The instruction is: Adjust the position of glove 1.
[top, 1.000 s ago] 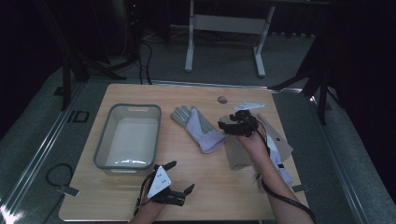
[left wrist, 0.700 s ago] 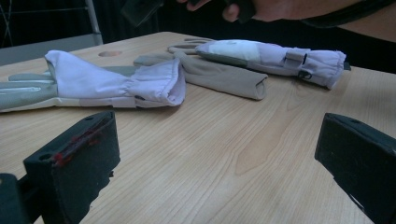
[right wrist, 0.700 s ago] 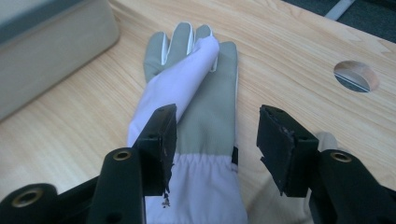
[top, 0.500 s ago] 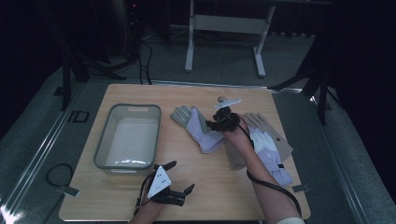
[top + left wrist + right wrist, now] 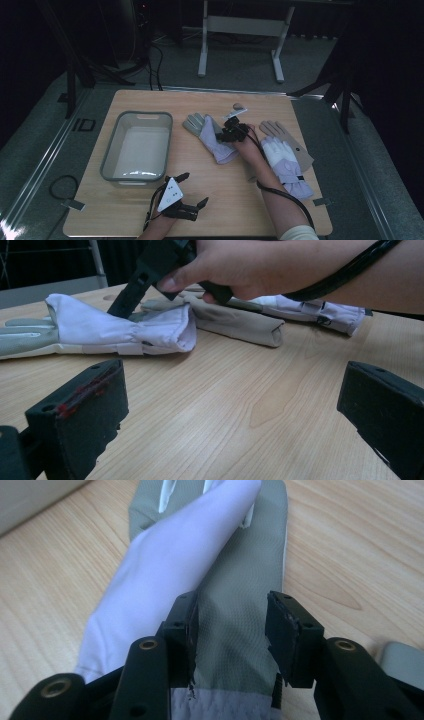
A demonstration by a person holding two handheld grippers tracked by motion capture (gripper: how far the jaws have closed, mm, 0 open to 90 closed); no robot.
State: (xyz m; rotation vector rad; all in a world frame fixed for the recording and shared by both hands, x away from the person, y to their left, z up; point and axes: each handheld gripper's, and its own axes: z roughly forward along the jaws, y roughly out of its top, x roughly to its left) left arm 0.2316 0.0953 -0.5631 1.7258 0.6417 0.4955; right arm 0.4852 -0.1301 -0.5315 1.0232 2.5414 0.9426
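Closing in on the near glove (image 5: 212,140), you are bringing the right gripper (image 5: 231,134) down and toward the tray side of the table; a second ago it was hanging higher and further right, over the gap between the two gloves. Its jaws have just been narrowing, and in the right gripper view they are standing about half-closed astride the glove's (image 5: 235,595) grey mesh side, with the fabric between them. One pad is brushing the cloth where the lilac flap folds over; the other is showing a sliver of gap, so you are not yet pinching it.

That glove is lying flat on the wooden table (image 5: 235,200), just right of the grey tray (image 5: 137,150), fingers pointing away from you. The second glove (image 5: 287,160) is lying further right, well apart from the tray.

Your left gripper (image 5: 192,190) is resting at the near edge, unchanged from a second ago, its jaws standing wide with nothing but bare wood between them (image 5: 250,405).

What this means, I judge: you are committing to a pick on the near glove. Finish the squeeze before lifting, since thin fabric may slip out of a half-made grip.
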